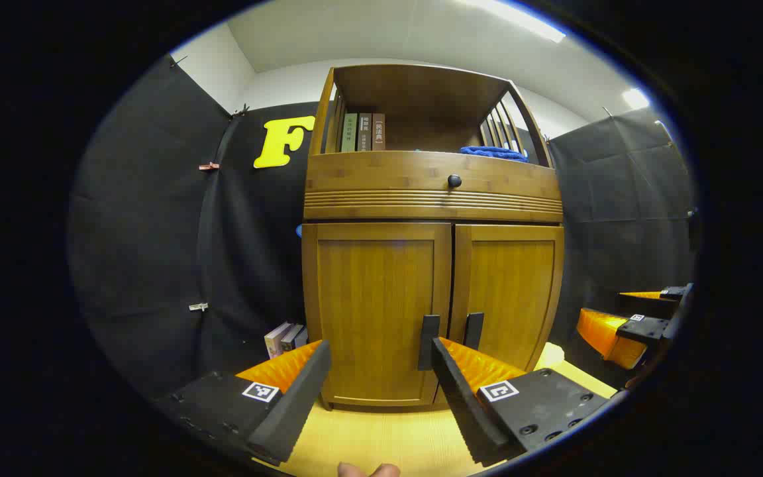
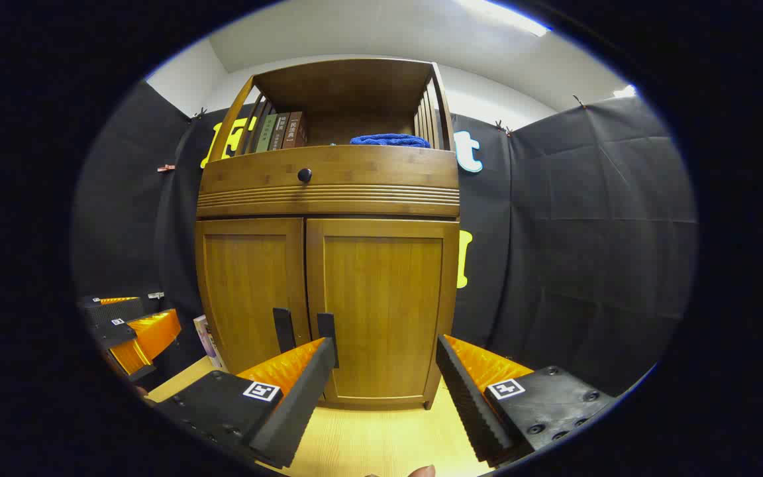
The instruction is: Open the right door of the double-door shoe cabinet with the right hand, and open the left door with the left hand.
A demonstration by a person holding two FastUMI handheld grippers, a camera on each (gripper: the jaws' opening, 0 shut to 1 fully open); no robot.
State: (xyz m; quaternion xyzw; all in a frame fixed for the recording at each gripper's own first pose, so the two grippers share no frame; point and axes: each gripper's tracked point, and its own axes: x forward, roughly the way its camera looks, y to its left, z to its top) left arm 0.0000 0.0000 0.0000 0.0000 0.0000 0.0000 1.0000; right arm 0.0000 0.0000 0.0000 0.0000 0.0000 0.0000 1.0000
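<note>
Both tools spread wide, nothing between the fingers: left gripper (image 1: 375,391) faces the left door (image 1: 376,311), right gripper (image 2: 385,391) faces the right door (image 2: 385,308). The shoe cabinet (image 2: 328,192) stands on the pale floor (image 2: 381,430) just ahead, both doors closed. Dark vertical handles, left handle (image 1: 428,341) and right handle (image 2: 327,334), flank the centre seam; judged best pinch points. Doors look rigid wood, hinged at outer edges, probably a light swing. Farther up: drawer knob (image 2: 305,175), books (image 2: 280,131), blue cloth (image 2: 389,140). Spine lettering too small to read.
</note>
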